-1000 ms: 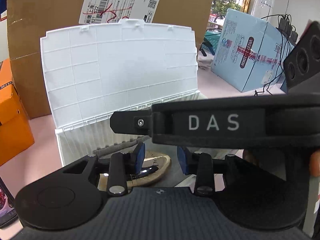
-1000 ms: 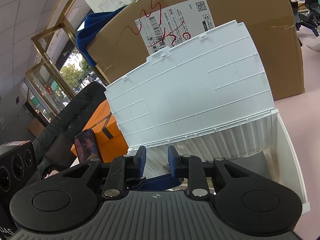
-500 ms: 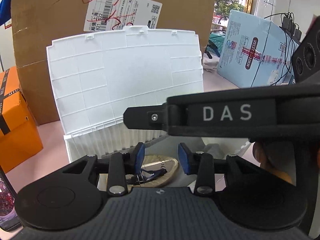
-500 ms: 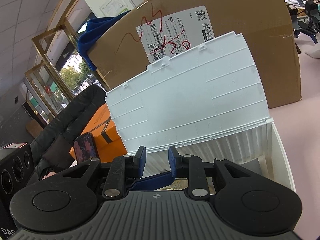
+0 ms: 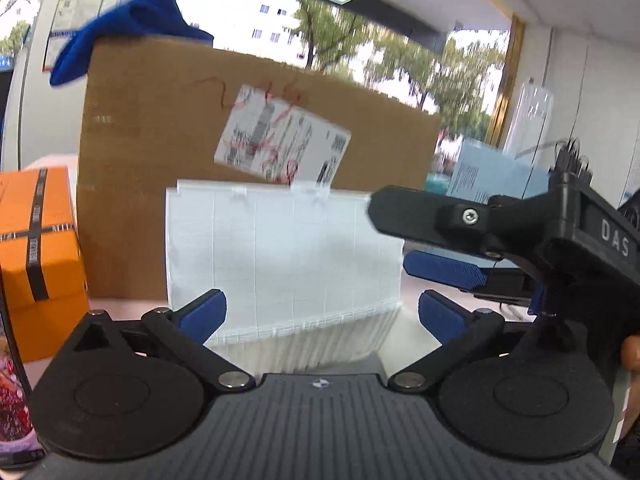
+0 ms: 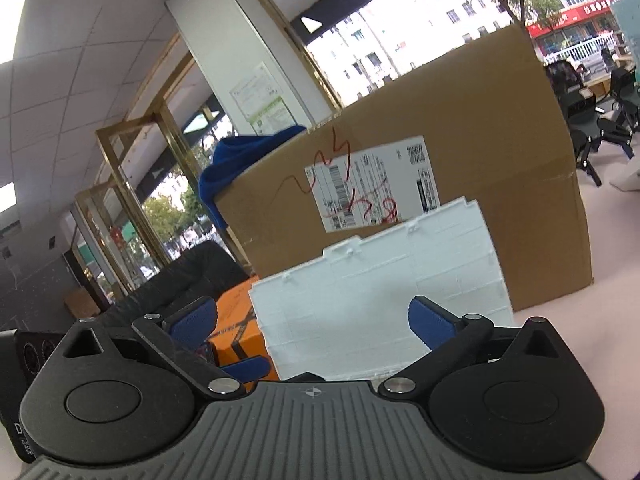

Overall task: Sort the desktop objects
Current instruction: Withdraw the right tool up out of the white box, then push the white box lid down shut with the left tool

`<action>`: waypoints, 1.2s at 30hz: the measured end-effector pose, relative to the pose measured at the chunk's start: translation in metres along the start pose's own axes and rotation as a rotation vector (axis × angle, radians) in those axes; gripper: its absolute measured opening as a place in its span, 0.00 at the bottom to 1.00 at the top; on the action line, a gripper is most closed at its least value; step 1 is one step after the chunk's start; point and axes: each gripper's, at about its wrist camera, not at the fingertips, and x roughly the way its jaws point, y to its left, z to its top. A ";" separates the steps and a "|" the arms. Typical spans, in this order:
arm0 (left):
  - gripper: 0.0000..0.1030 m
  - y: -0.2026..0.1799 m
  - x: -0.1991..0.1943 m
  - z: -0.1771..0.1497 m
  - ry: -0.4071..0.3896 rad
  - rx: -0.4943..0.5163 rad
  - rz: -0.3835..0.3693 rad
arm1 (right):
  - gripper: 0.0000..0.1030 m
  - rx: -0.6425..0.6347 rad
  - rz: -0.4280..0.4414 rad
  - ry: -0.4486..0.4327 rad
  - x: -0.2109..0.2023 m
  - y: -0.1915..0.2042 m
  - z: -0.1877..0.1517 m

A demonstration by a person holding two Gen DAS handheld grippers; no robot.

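White storage box [image 5: 304,336] sits ahead of us, lid [image 5: 284,256] upright against the cardboard carton [image 5: 160,168]. Our left gripper [image 5: 322,314] and right gripper [image 6: 312,320] are both spread and empty. Crossing arms could clash, or knock that lid shut.

Left gripper [image 5: 322,314]: we see black linkage arms, blue ribbed pads, silver pivot screws, a grey ribbed body.
Right gripper [image 6: 312,324]: we find the same black arms, round black hubs, blue pads.
Marking: white "DAS" lettering on the right gripper's side, seen in our left view.
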 end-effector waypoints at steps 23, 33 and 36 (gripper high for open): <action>1.00 0.062 0.028 -0.002 0.013 -0.214 0.028 | 0.54 -0.047 -0.129 -0.015 0.037 -0.082 0.012; 1.00 0.054 0.031 -0.007 0.017 -0.166 -0.026 | 0.56 -0.046 -0.088 -0.041 0.032 -0.081 0.000; 1.00 0.051 0.027 -0.007 0.000 -0.149 -0.021 | 0.57 -0.034 -0.065 -0.063 0.031 -0.082 0.001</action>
